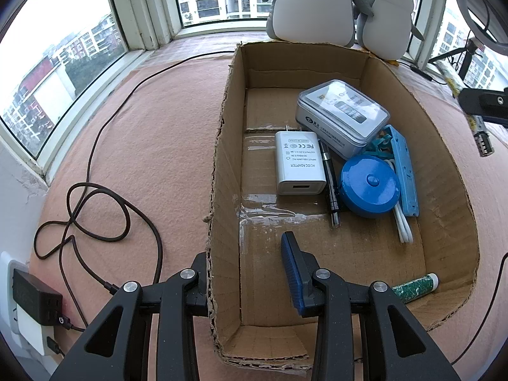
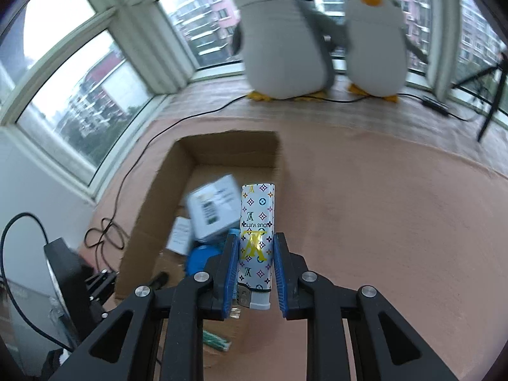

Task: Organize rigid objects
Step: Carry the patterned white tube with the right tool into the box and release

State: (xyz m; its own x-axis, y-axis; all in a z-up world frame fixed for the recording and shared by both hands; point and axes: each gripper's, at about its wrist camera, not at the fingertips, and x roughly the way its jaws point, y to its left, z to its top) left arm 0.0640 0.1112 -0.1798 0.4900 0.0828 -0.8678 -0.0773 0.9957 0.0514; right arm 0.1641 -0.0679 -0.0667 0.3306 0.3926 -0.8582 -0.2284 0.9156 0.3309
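White charger in the cardboard box: "AC/DC ADAPTER", "MADE IN CHINA", "FC CE" marks. Black plug at the wall socket: letter "G". Patterned lighter: "LOUIS VUITTON", gold "LV" monogram. Other labels are too small to read.

the left wrist view sits low and close over the near wall of the cardboard box, angled steeply down into it, facing the far window and two plush penguins. the right wrist view looks from higher and further right, tilted down too, blurred — the box lies at its lower left. both share the box and its contents, the penguins, the window and the pink surface.
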